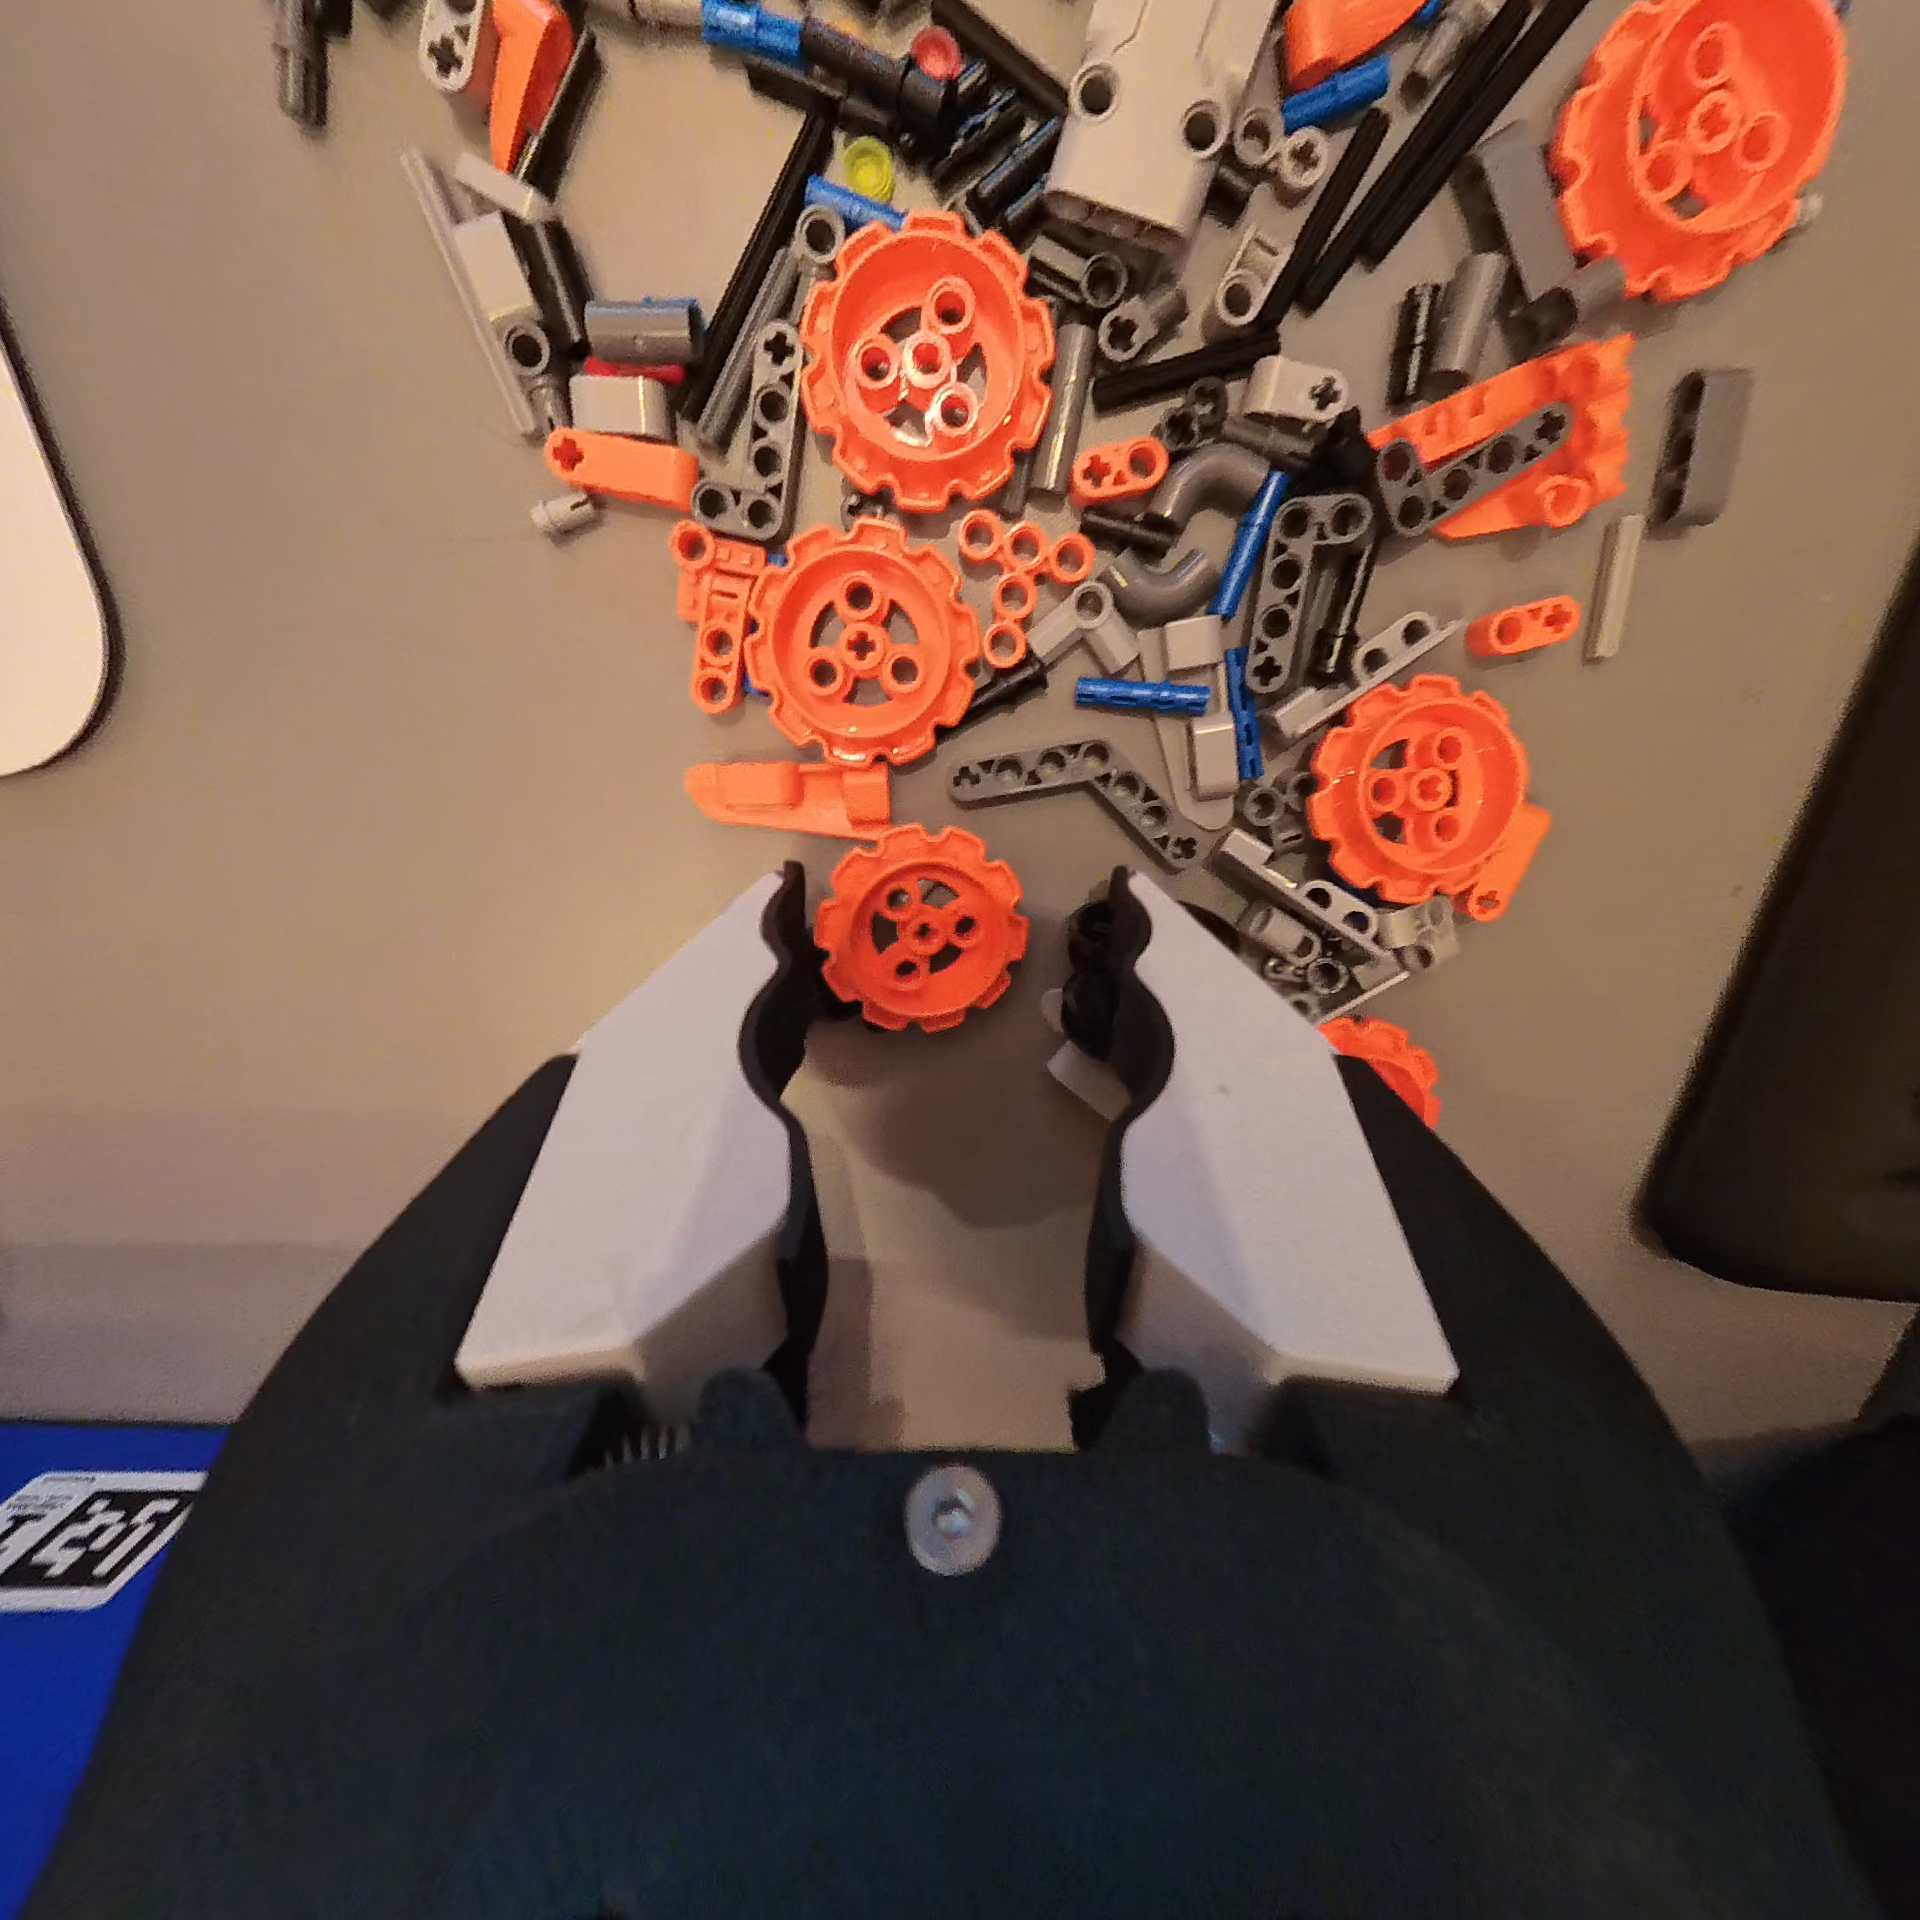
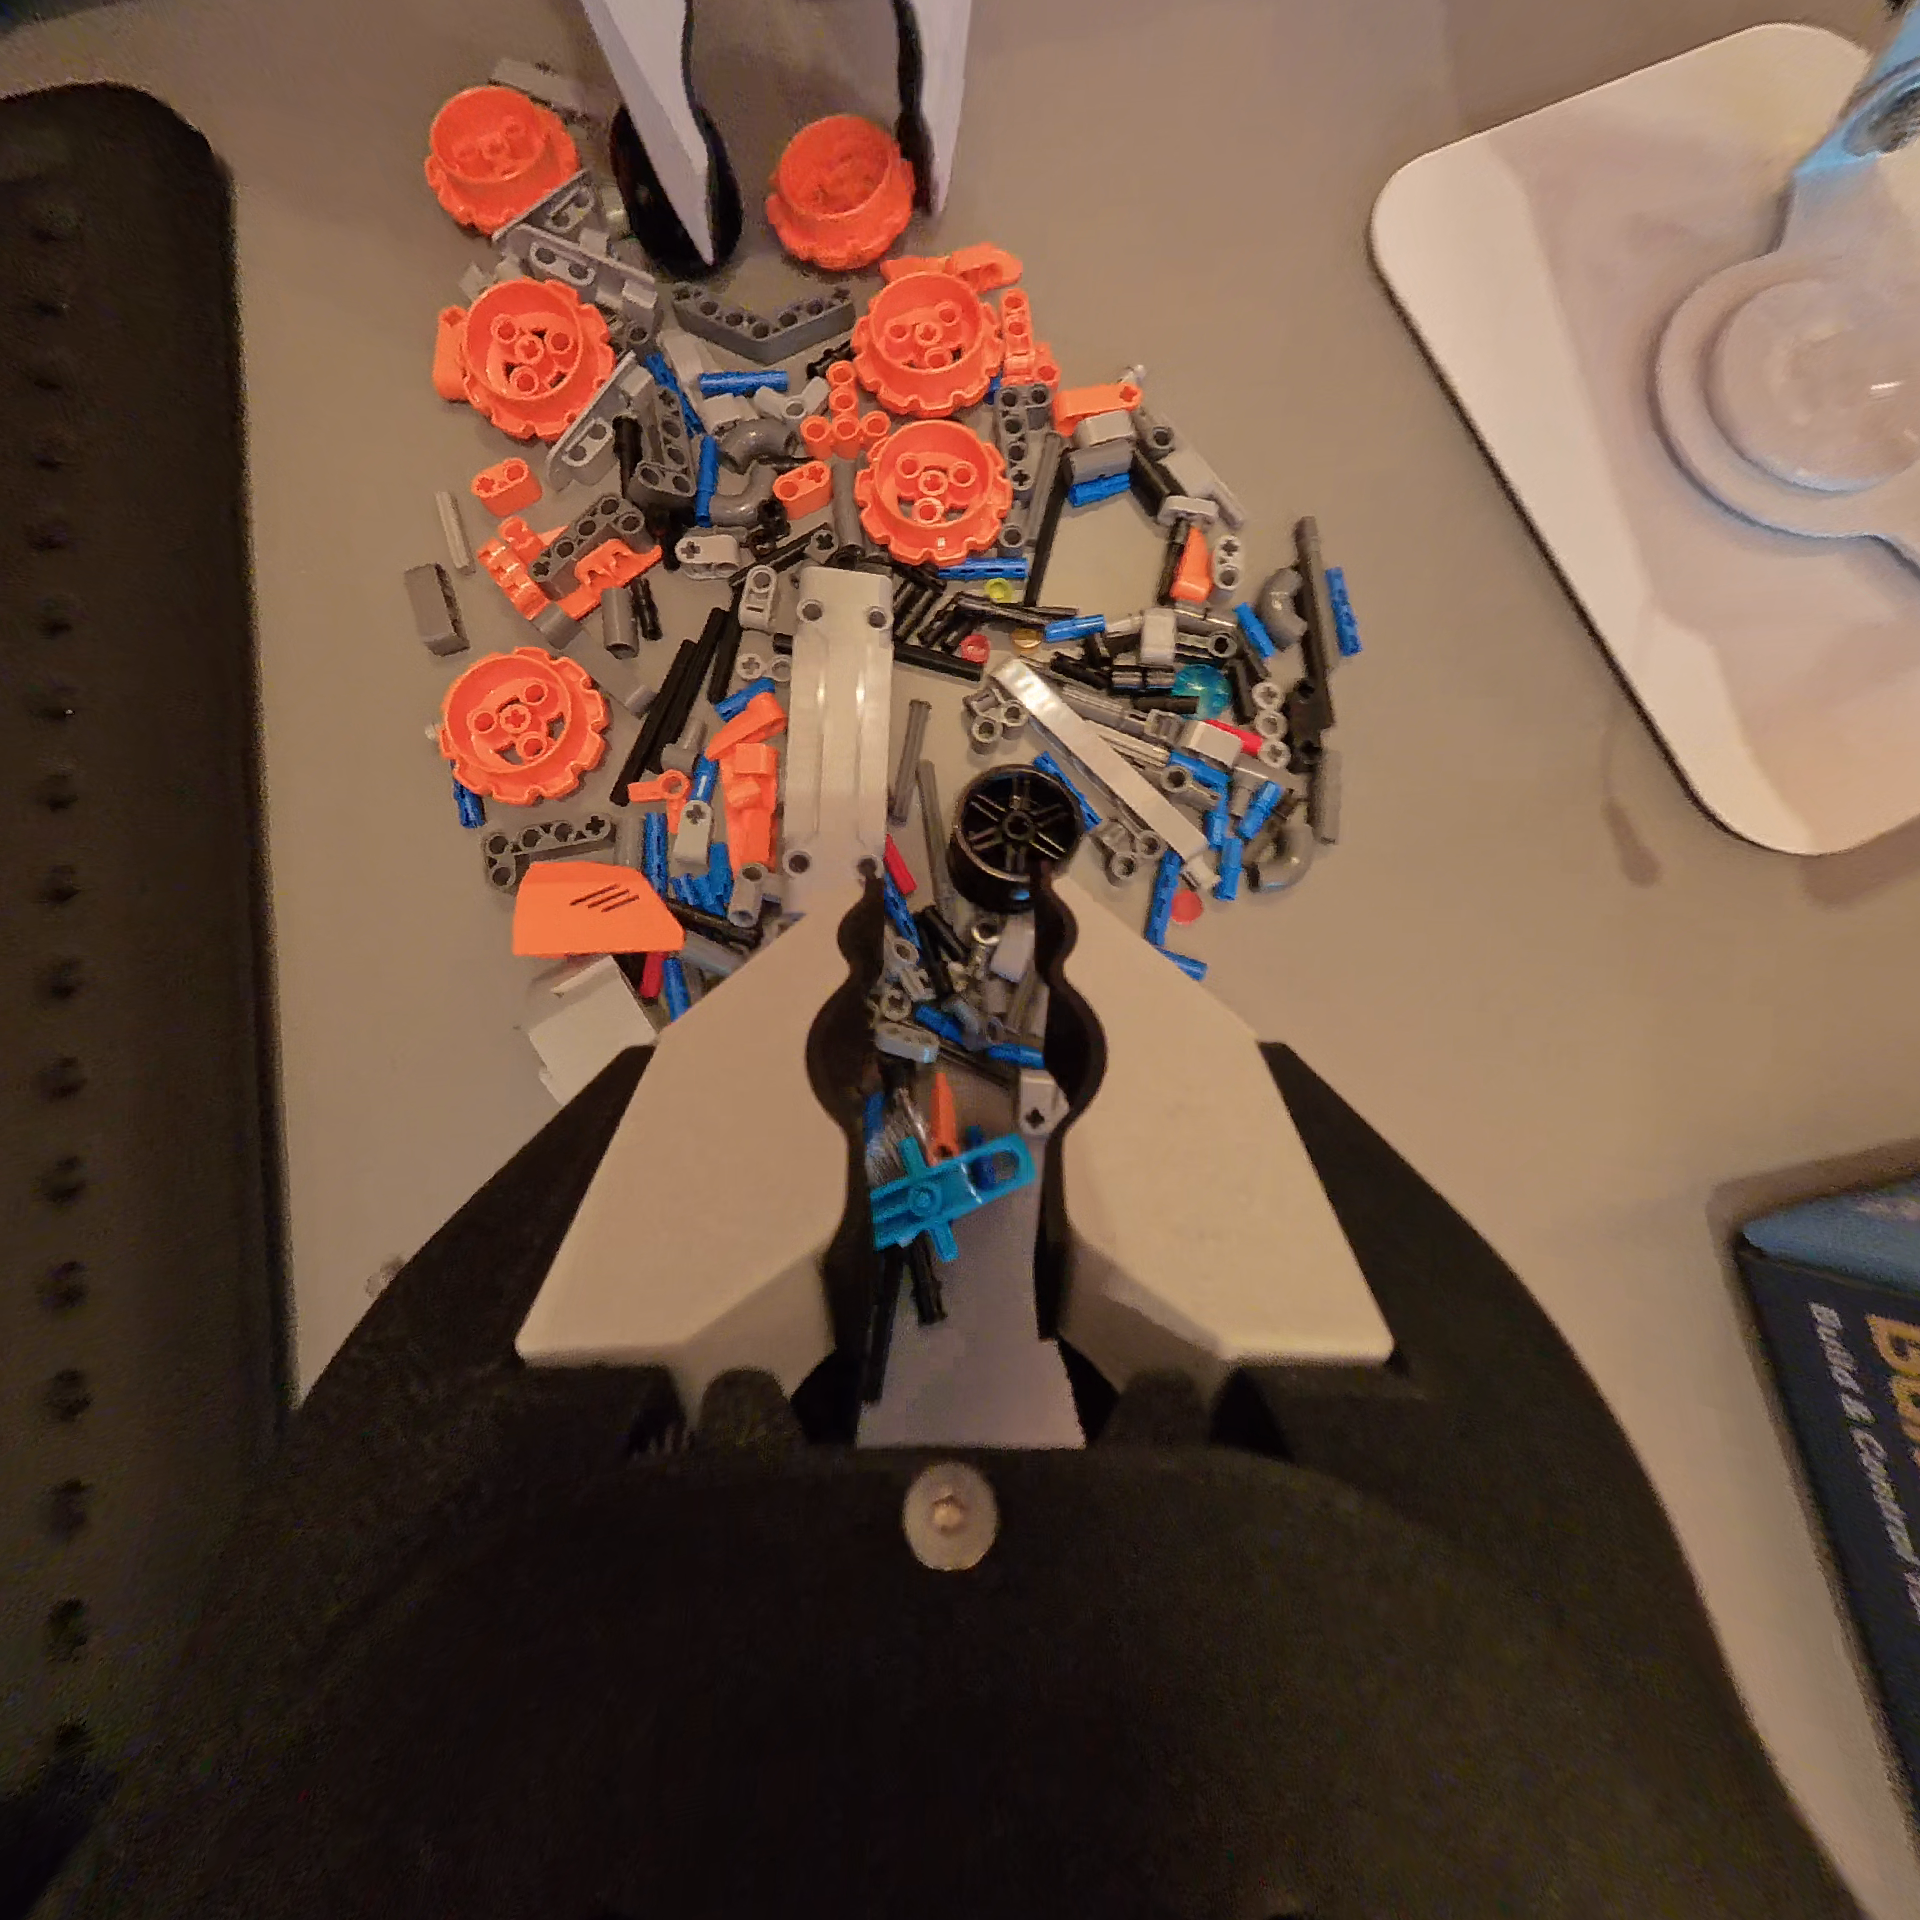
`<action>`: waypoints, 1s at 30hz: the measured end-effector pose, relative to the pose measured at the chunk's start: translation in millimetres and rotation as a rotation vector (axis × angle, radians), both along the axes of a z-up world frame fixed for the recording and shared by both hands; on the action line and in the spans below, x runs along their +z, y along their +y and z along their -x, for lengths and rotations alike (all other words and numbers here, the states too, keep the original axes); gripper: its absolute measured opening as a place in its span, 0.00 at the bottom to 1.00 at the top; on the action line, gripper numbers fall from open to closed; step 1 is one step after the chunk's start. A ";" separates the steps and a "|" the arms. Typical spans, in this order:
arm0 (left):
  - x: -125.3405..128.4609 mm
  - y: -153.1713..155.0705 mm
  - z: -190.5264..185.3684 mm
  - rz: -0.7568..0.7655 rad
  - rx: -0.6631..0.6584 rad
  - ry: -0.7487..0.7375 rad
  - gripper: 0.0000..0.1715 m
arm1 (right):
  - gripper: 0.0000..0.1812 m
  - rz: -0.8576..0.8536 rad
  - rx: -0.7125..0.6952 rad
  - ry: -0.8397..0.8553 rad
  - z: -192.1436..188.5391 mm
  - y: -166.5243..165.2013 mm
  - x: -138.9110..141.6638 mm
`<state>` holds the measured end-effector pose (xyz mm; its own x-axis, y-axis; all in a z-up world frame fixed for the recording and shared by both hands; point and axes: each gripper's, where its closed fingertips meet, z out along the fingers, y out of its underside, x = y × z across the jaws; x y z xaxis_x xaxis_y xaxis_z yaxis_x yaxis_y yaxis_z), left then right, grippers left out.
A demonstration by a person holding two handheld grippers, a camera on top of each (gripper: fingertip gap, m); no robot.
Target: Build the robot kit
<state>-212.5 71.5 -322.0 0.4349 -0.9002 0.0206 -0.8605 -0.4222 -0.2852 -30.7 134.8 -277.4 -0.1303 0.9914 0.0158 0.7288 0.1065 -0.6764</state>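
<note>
Orange wheel (image 1: 921,928): it lies flat on the grey table (image 1: 260,727) at the near edge of the parts pile, between the fingers of your left gripper (image 1: 951,883). It looks to be touching the left finger's black pad, while a gap shows on the other side.

Left gripper: spread wide and pinching nothing. The right finger (image 1: 1117,935) sits against a small black piece (image 1: 1091,956).

Progress: the wheel sits on the table, bracketed but not clamped. The pile (image 2: 831,623) looks unsorted, and nothing is set apart from it that you can see.

Right gripper (image 2: 956,894): spread and holding nothing. It hangs over the opposite end of the pile, with small blue, black and grey pins seen between its fingers. A teal connector (image 2: 940,1184) lies under the gap, and a black spoked wheel (image 2: 1013,826) sits just ahead of the tips.

Neighbours of the orange wheel: an orange panel piece (image 1: 790,795) lies just beyond it, a larger orange wheel (image 1: 860,644) behind that, and a grey angled beam (image 1: 1081,790) to the right.

Open room: you have bare table to the left of the wheel and behind your left gripper.

Edges: a white tray (image 2: 1621,436) lies well apart on one side, a dark padded edge (image 2: 114,727) runs along the other, and a blue box (image 2: 1839,1403) sits near your right gripper.
</note>
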 end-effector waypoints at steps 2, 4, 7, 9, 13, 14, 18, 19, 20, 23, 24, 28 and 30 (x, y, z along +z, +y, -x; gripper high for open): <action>-2.1 1.6 3.5 -0.002 0.009 0.018 0.32 | 0.14 -0.004 -0.042 0.042 -6.6 10.7 10.5; -0.3 4.2 2.7 -0.016 0.010 0.007 0.31 | 0.14 -0.008 -0.091 0.102 -14.0 22.6 24.4; 6.3 7.2 -1.2 -0.044 0.006 -0.027 0.31 | 0.14 -0.007 -0.169 0.190 -28.0 40.1 44.2; 10.0 10.9 -2.6 -0.065 0.013 -0.042 0.31 | 0.14 -0.002 -0.208 0.220 -37.5 49.1 50.1; 10.8 14.1 -2.6 -0.085 0.013 -0.038 0.30 | 0.14 -0.005 -0.253 0.213 -50.6 59.6 46.7; 11.3 14.7 -3.4 -0.088 0.012 -0.041 0.30 | 0.13 -0.009 -0.257 0.208 -52.4 60.5 45.8; 15.5 19.5 -6.1 -0.126 0.006 -0.053 0.30 | 0.13 -0.042 -0.273 0.209 -60.3 64.9 49.6; 17.4 21.0 -7.4 -0.137 0.005 -0.060 0.30 | 0.13 -0.052 -0.281 0.224 -63.8 67.0 53.7; 19.1 22.1 -9.1 -0.145 0.003 -0.069 0.29 | 0.12 -0.057 -0.292 0.248 -68.0 69.2 58.8; 22.4 24.9 -13.9 -0.171 -0.010 -0.082 0.28 | 0.11 -0.058 -0.337 0.326 -85.2 78.2 74.2; 22.9 25.9 -15.4 -0.179 -0.014 -0.084 0.28 | 0.10 -0.051 -0.351 0.353 -91.2 80.9 78.7; 22.1 26.5 -21.7 -0.188 -0.036 -0.093 0.26 | 0.09 -0.048 -0.398 0.430 -116.1 90.0 90.7; 21.2 27.3 -24.7 -0.192 -0.043 -0.099 0.25 | 0.09 -0.041 -0.416 0.461 -127.3 92.9 93.9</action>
